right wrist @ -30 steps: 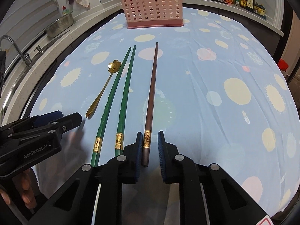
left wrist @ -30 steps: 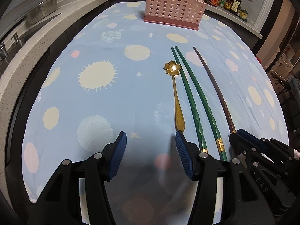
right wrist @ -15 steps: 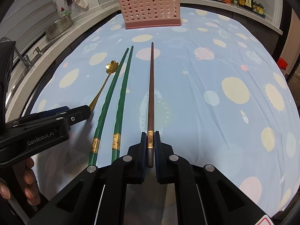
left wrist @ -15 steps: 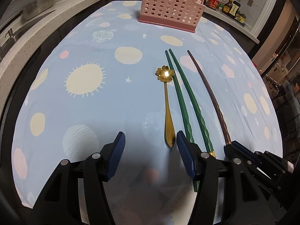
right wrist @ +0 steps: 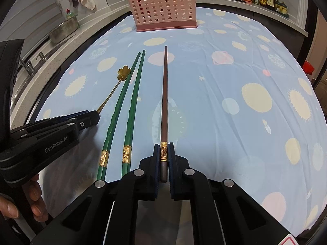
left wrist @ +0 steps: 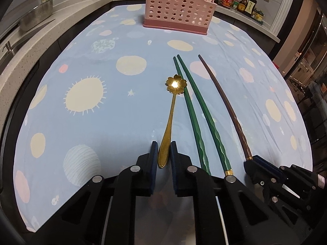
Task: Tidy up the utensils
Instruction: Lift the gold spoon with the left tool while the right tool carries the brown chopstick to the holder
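Note:
A gold spoon (left wrist: 170, 118) with a flower-shaped bowl lies on the blue patterned cloth. My left gripper (left wrist: 164, 149) is shut on the spoon's handle end. Two green chopsticks (left wrist: 196, 110) lie side by side just right of the spoon. A brown chopstick (right wrist: 164, 102) lies right of them, and my right gripper (right wrist: 164, 152) is shut on its gold-banded end. The spoon (right wrist: 120, 77) and green chopsticks (right wrist: 126, 106) also show in the right wrist view, with the left gripper (right wrist: 90, 119) at the left. A pink perforated utensil holder (left wrist: 179, 6) stands at the far end of the cloth.
Sauce bottles (left wrist: 243, 0) stand on the counter at the back right. A metal colander (left wrist: 36, 17) and a sink tap (right wrist: 27, 65) are on the counter at the left. The cloth's edge (left wrist: 12, 134) drops off at the left.
My left gripper moved right onto the spoon handle and closed on it. My right gripper closed on the brown chopstick's end and stays there.

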`<state>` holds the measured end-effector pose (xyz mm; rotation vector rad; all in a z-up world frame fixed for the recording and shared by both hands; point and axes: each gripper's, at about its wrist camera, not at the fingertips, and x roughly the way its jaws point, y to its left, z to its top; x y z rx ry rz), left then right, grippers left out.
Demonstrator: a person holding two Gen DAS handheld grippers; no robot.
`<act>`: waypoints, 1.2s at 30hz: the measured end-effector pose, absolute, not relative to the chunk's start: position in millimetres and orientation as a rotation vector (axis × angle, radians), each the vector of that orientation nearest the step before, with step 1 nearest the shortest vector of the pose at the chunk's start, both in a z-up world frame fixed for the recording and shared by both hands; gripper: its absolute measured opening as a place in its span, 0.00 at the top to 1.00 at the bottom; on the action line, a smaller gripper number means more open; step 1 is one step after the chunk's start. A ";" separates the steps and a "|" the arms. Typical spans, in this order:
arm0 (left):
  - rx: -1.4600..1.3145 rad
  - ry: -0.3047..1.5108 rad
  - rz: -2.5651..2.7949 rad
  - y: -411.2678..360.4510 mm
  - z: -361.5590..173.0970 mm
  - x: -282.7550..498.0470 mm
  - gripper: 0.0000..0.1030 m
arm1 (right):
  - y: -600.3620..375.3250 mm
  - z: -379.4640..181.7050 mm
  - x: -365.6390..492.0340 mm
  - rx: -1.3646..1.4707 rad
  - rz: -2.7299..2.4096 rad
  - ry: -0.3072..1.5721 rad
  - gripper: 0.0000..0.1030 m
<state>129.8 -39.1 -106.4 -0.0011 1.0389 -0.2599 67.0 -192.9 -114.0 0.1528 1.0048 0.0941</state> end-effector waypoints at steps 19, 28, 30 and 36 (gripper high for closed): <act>-0.071 0.935 -0.261 -19.2 -46.0 121.8 0.91 | -212.7 -60.5 57.7 0.237 0.086 0.870 0.93; -0.090 0.876 -0.265 -14.0 -15.7 132.2 0.99 | -234.5 -0.2 66.8 0.289 0.074 0.709 0.93; -0.088 0.869 -0.265 -14.3 -12.4 135.2 0.99 | -238.6 10.0 70.9 0.299 0.073 0.682 0.93; -0.091 0.849 -0.270 -13.0 0.7 140.9 0.99 | -251.9 38.5 84.9 0.318 0.071 0.607 0.93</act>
